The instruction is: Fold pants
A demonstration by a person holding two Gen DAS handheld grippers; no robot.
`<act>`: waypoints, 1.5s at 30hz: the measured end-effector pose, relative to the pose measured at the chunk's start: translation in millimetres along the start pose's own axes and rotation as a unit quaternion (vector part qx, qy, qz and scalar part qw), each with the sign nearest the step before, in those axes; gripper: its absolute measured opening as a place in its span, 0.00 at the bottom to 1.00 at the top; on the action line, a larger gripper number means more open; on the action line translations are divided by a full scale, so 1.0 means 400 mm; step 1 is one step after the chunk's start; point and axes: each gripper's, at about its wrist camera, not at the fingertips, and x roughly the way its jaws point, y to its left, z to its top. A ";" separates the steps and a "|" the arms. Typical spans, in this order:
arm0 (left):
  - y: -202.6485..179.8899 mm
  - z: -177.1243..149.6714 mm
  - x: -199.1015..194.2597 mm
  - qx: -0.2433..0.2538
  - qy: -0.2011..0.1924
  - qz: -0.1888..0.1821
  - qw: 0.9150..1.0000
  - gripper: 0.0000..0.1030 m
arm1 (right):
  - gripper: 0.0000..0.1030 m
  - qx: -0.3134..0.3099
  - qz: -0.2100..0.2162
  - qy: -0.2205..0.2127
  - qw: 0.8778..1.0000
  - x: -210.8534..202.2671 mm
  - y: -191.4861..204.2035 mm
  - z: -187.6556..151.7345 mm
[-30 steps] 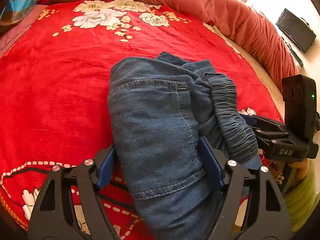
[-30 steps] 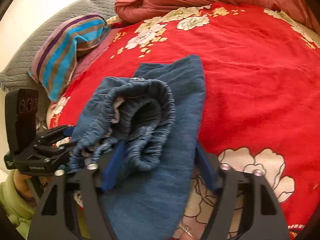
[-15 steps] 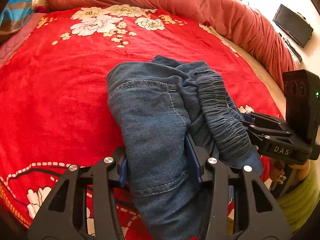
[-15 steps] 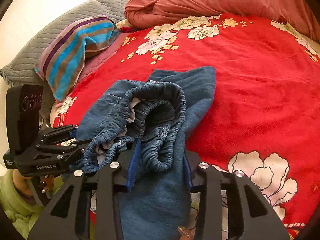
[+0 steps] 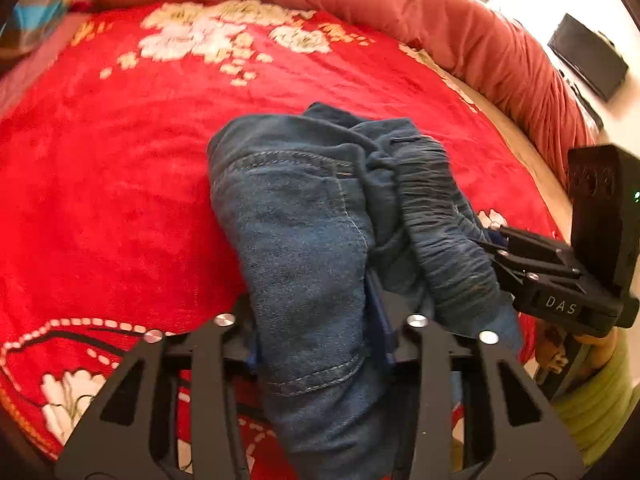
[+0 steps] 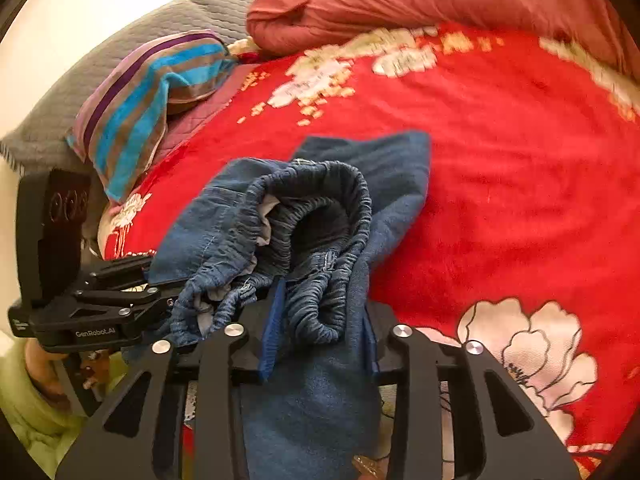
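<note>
pants: bunched denim on the red bed, near edge
left gripper: jaws just narrowed, now clamped on pocket side
right gripper: jaws just narrowed, clamped on elastic waistband
meaning: both grips set, ready to lift and spread

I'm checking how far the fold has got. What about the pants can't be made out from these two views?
- Pants legs: cut off by the bottom edge behind the left gripper, left wrist view.
- Fabric pinched in the right gripper: layer count hidden by the bunched waistband, right wrist view.
- Underside on the red blanket: hidden in both.
</note>
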 end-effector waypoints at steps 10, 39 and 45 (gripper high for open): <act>-0.017 0.017 -0.060 -0.005 -0.024 -0.002 1.000 0.30 | 0.28 -0.032 -0.002 -0.028 0.999 -0.052 0.052 0.025; 0.016 0.161 -0.090 0.008 -0.058 0.022 0.998 0.30 | 0.28 -0.084 -0.017 -0.044 0.995 -0.029 0.079 0.189; 0.027 0.185 -0.076 0.011 -0.058 0.023 0.998 0.30 | 0.28 -0.082 -0.024 -0.042 0.995 -0.005 0.068 0.216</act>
